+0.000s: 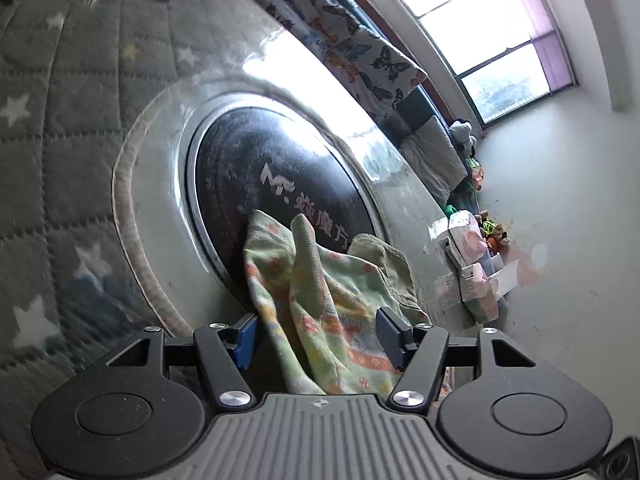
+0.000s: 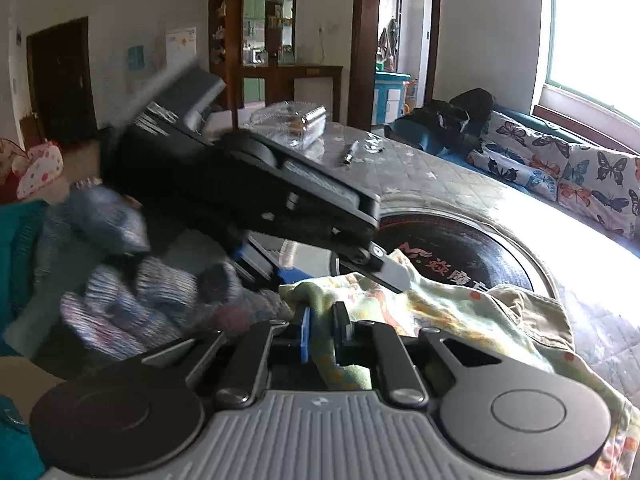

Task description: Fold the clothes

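Note:
A green flowered cloth [image 1: 320, 304] with orange stripes lies bunched on the table over the black round plate [image 1: 256, 168]. In the left wrist view my left gripper [image 1: 320, 340] is open, its blue pads on either side of the cloth. In the right wrist view my right gripper [image 2: 323, 332] is shut on an edge of the same cloth [image 2: 460, 312]. The left gripper's black body [image 2: 256, 196] and a gloved hand [image 2: 132, 280] show just above and left of it, close over the cloth.
The table has a grey quilted star cover [image 1: 60, 140] under clear plastic. A pen [image 2: 350, 152] and a clear plastic box [image 2: 288, 120] lie at its far end. A butterfly-print sofa [image 2: 560, 168] runs along the window side. Packets [image 1: 472, 256] sit at the table's edge.

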`<act>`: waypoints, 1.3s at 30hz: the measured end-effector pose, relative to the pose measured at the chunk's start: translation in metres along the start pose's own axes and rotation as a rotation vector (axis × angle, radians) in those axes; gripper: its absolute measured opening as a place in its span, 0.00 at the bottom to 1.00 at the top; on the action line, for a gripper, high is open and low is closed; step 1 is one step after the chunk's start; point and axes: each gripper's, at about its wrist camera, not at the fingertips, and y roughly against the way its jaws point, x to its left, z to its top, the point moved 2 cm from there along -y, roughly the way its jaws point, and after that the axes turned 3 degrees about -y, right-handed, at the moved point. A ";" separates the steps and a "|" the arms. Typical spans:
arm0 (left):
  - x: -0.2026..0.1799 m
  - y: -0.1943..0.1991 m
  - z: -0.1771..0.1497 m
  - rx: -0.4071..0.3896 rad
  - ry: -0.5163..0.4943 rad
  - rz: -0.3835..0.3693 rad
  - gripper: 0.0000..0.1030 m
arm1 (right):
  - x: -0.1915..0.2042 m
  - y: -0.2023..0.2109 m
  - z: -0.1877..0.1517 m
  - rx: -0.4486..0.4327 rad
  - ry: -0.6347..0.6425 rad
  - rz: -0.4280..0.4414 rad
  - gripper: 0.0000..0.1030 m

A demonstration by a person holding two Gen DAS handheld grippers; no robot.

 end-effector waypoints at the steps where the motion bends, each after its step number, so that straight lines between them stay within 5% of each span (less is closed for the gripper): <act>1: 0.001 -0.002 -0.001 0.006 0.010 -0.004 0.57 | 0.000 0.003 -0.001 -0.004 -0.003 0.006 0.10; 3: 0.003 -0.006 -0.003 0.020 0.023 0.000 0.48 | 0.001 0.008 -0.002 -0.013 -0.008 0.018 0.10; 5: 0.005 -0.010 -0.006 0.031 0.033 0.008 0.27 | 0.002 0.013 -0.003 -0.022 -0.013 0.030 0.10; 10: 0.008 -0.011 -0.010 0.033 0.019 0.035 0.15 | -0.010 0.024 -0.007 -0.036 -0.060 0.026 0.12; 15: 0.006 -0.009 -0.010 0.030 -0.013 0.053 0.13 | -0.040 0.041 -0.016 -0.045 -0.130 -0.059 0.16; 23: 0.002 -0.008 -0.012 0.029 -0.057 0.083 0.13 | -0.130 0.049 -0.051 0.015 -0.331 -0.361 0.28; 29: -0.003 -0.010 -0.011 0.027 -0.085 0.109 0.13 | -0.189 0.050 -0.081 0.004 -0.472 -0.540 0.50; 37: -0.007 -0.013 -0.009 0.022 -0.110 0.135 0.13 | -0.203 0.044 -0.094 -0.012 -0.542 -0.494 0.51; 39: -0.008 -0.014 -0.009 0.021 -0.120 0.139 0.13 | -0.199 0.043 -0.093 -0.013 -0.533 -0.486 0.38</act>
